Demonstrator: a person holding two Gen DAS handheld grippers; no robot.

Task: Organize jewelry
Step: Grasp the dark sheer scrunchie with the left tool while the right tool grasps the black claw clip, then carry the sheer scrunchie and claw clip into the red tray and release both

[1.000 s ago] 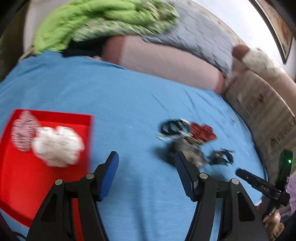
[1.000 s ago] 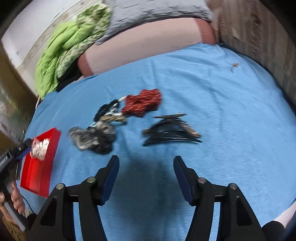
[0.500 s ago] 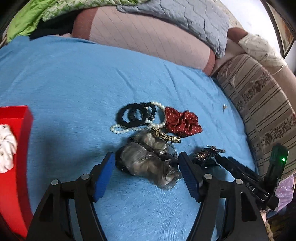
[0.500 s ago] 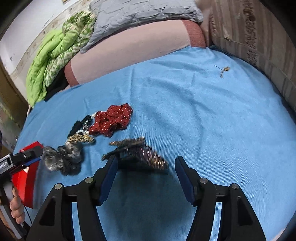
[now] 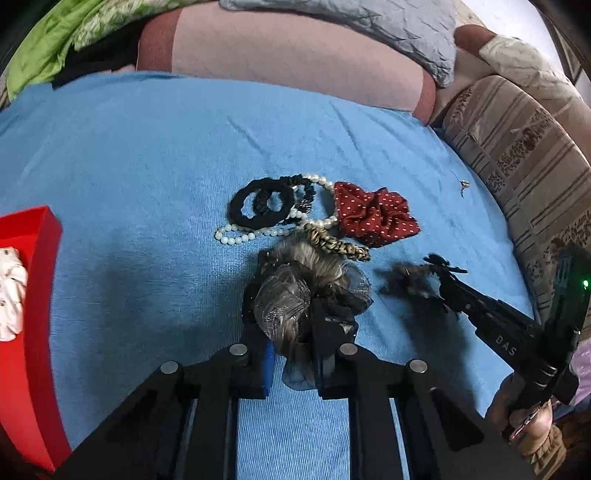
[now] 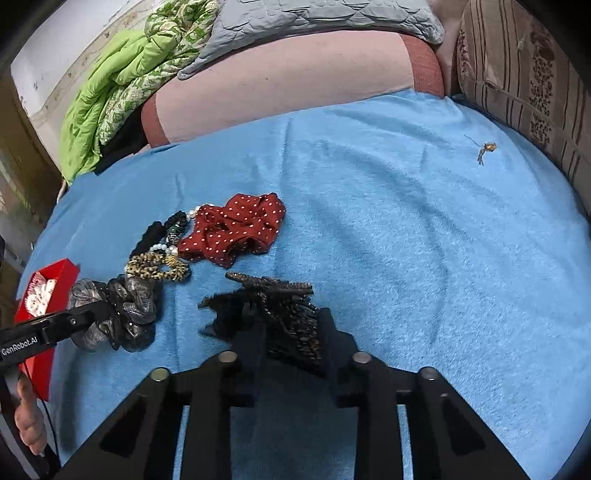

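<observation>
Nearest to us in the left wrist view, our left gripper [image 5: 291, 332] has just been closing, and its jaws now pinch the grey sheer scrunchie [image 5: 295, 291], which bunches up between the blue pads on the blue bedspread [image 5: 147, 166]. In the right wrist view, our right gripper [image 6: 291, 332] has likewise just been closing, and it clamps the black beaded hair clip [image 6: 273, 306], whose teeth and beaded top stick out beyond the fingers.

Just beyond the grey scrunchie lies a leopard-print hair tie [image 5: 336, 243], touching it. A little farther we see a pearl string [image 5: 251, 232] looping under a black hair tie [image 5: 258, 206], with smaller dark ties beside it. To the right of these sits the red polka-dot scrunchie [image 5: 373, 214], touching the pearls.

At the left edge, the red tray [image 5: 33, 295] holds a white scrunchie [image 5: 9, 291]; in the right wrist view a second, reddish-patterned piece shows in it too.

Farther right on the bedspread, well apart from the pile, a small earring [image 6: 485, 149] lies alone.

At the far end we see a pink bolster [image 6: 280, 88], a grey quilted pillow [image 6: 314, 14] on top of it, a green blanket [image 6: 118, 85] to the far left, and a striped patterned cushion [image 6: 528, 74] along the right.
</observation>
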